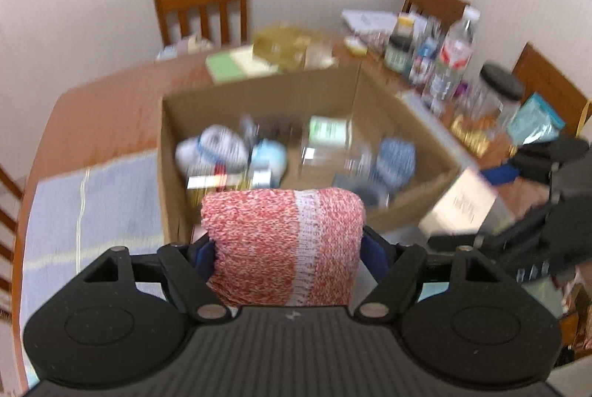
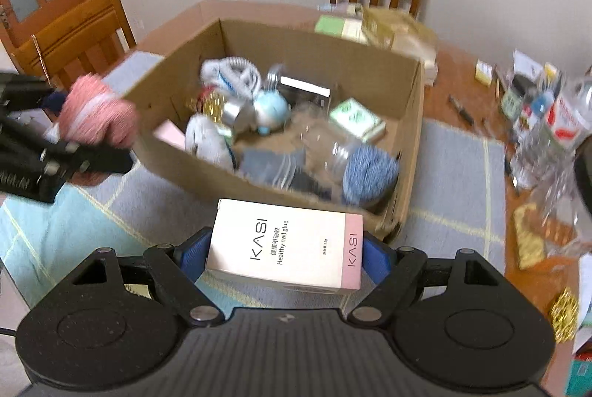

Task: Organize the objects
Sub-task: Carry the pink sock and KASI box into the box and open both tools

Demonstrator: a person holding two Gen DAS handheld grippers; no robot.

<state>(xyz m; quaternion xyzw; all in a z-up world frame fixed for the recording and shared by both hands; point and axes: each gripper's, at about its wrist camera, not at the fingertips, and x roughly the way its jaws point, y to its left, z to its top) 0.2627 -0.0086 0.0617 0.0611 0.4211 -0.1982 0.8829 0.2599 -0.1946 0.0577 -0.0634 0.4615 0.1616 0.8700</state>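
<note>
Our left claw (image 1: 286, 245) clamps a red-and-white knitted roll (image 1: 283, 245) between its blue pads, above the near wall of an open cardboard box (image 1: 259, 101) on the wooden worktop (image 1: 107, 101). Inside the box we see a blurred jumble including a blue-and-white yarn ball (image 1: 396, 162) and a small green-and-white carton (image 1: 327, 130). To our right, the right claw (image 1: 477, 197) carries a white box (image 1: 462, 204), with bottles (image 1: 455, 53) and jars beyond and wooden chairs (image 1: 203, 8) along the wall.
</note>
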